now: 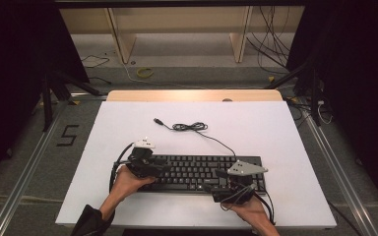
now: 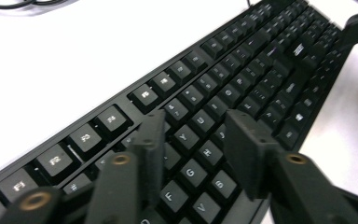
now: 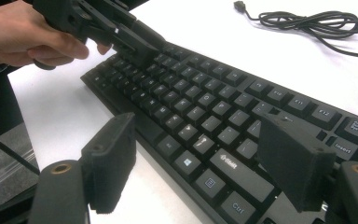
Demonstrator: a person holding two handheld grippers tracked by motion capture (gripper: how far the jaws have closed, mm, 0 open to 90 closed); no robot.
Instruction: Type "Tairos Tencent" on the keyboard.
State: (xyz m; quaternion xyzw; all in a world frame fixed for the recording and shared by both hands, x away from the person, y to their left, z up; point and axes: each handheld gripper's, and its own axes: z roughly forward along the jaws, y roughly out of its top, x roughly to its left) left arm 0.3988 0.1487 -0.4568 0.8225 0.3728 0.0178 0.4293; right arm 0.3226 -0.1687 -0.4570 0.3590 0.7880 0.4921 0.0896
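Lower frame: our open left hand-held gripper (image 1: 163,166) and open right hand-held gripper (image 1: 211,182) flank the keyboard (image 1: 197,172), likely rigid and light; grip its long edges.

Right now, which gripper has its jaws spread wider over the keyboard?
The right gripper, near the keyboard's front edge by the Windows and Ctrl keys. The left gripper, above the letter keys at the other end, shows a narrower gap.
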